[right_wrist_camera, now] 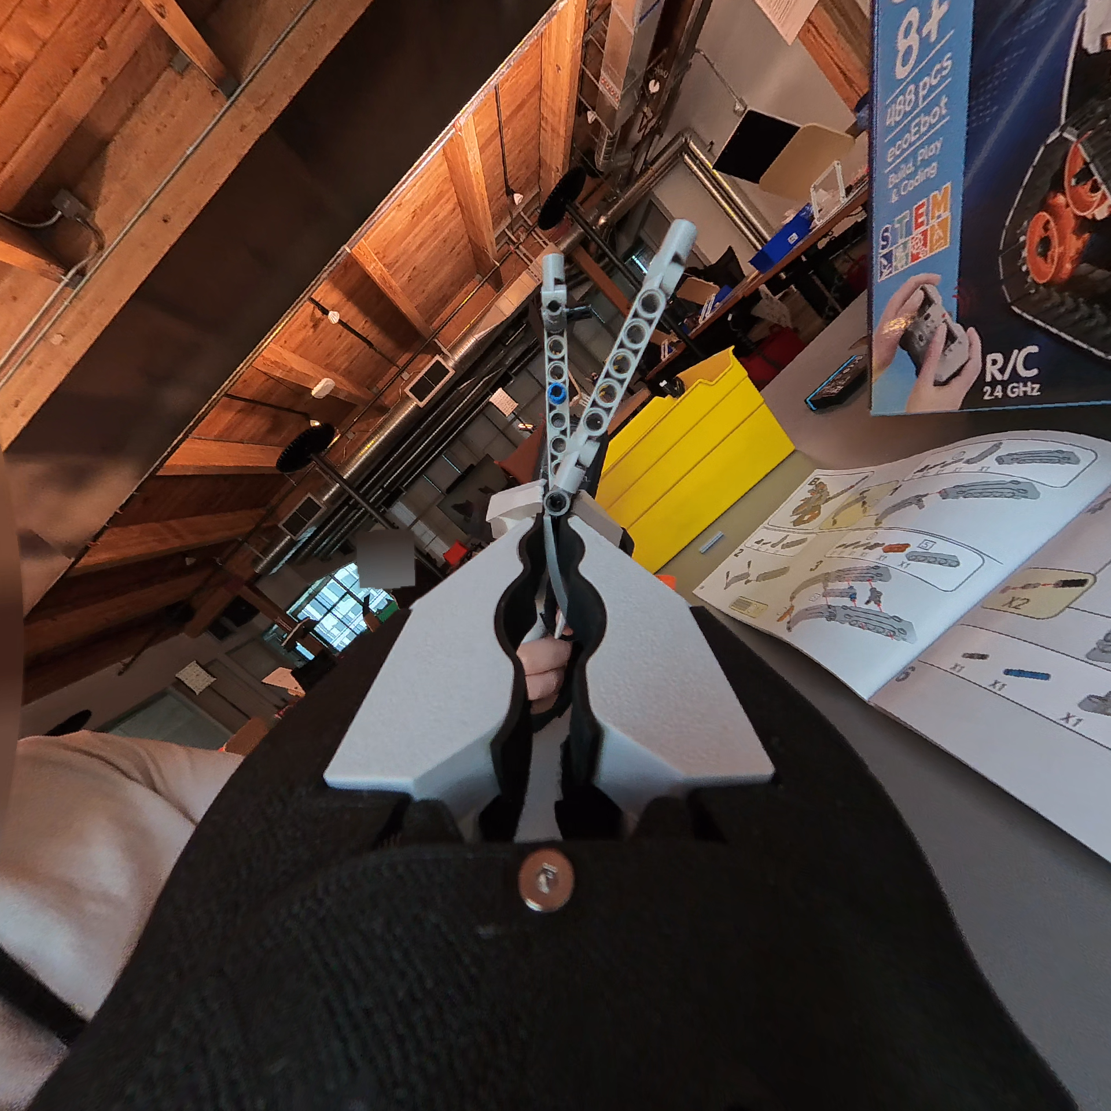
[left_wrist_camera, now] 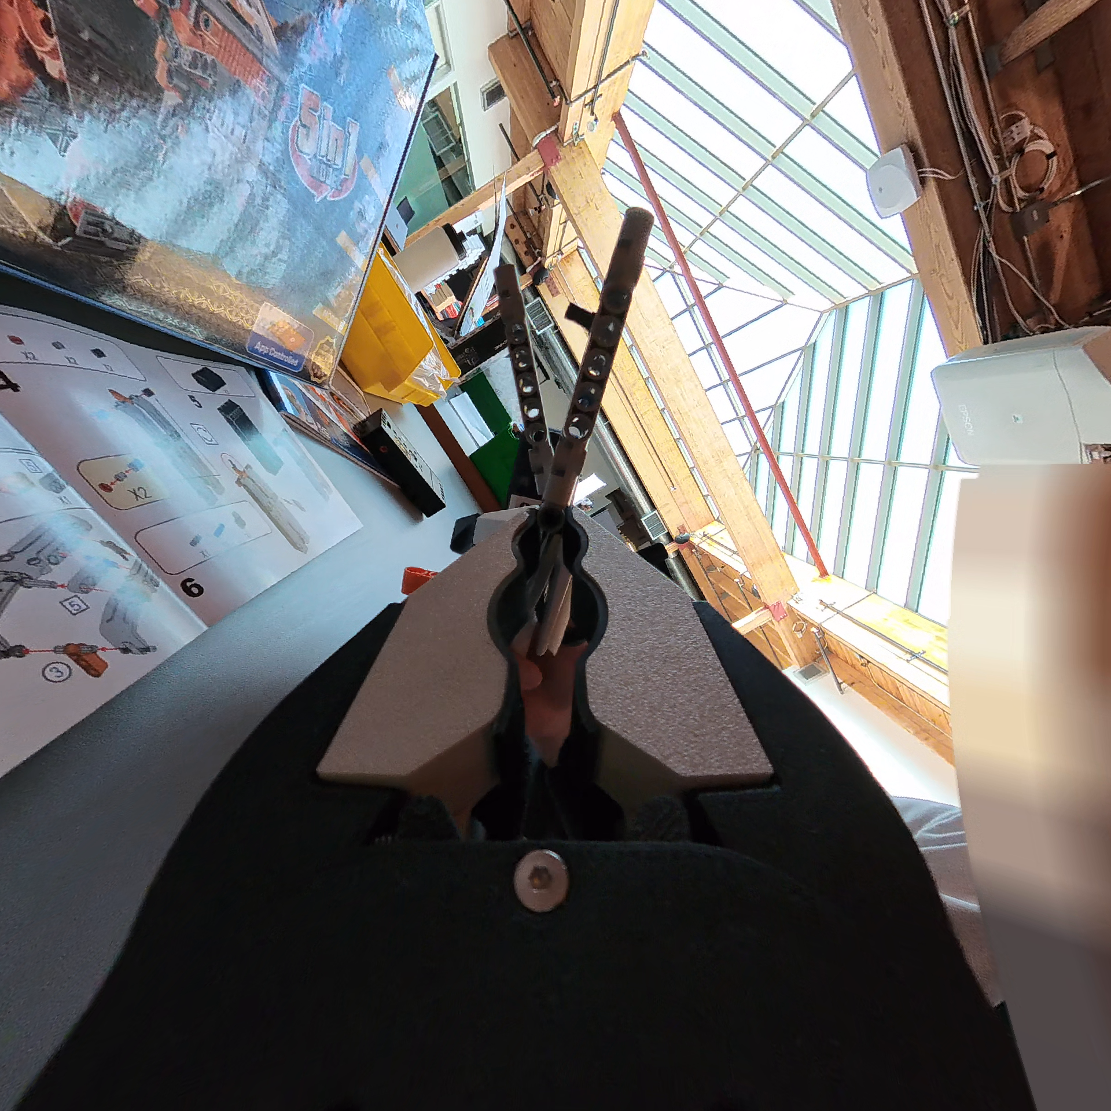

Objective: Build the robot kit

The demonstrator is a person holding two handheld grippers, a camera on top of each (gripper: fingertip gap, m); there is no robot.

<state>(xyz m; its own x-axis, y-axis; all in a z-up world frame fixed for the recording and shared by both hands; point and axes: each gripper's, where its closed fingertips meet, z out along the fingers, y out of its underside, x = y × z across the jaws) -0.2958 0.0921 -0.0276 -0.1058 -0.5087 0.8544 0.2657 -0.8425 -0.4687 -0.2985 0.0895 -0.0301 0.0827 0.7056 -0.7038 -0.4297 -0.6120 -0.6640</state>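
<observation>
My left gripper (left_wrist_camera: 550,517) is shut on the joined end of a beam assembly (left_wrist_camera: 601,348): two long holed beams that spread in a V, dark against the skylight. My right gripper (right_wrist_camera: 556,505) is shut on the same kind of joint. There the two light grey holed beams (right_wrist_camera: 631,342) spread in a V, and the left one carries a blue pin (right_wrist_camera: 557,394). Both grippers are held up off the table, tilted towards the ceiling. The tips of the other gripper show just behind the joint in each view (left_wrist_camera: 496,523) (right_wrist_camera: 511,499). A hand (right_wrist_camera: 544,661) shows through the gap between the fingers.
An open instruction booklet (left_wrist_camera: 150,481) (right_wrist_camera: 902,571) lies on the grey table (left_wrist_camera: 90,781) (right_wrist_camera: 902,902). A large toy-kit box (left_wrist_camera: 180,150) (right_wrist_camera: 992,210) stands behind it, and a yellow bin (left_wrist_camera: 391,336) (right_wrist_camera: 691,463) farther back. A small orange part (left_wrist_camera: 415,577) lies near the tips. Both grippers' tips are close together, under 4 cm apart.
</observation>
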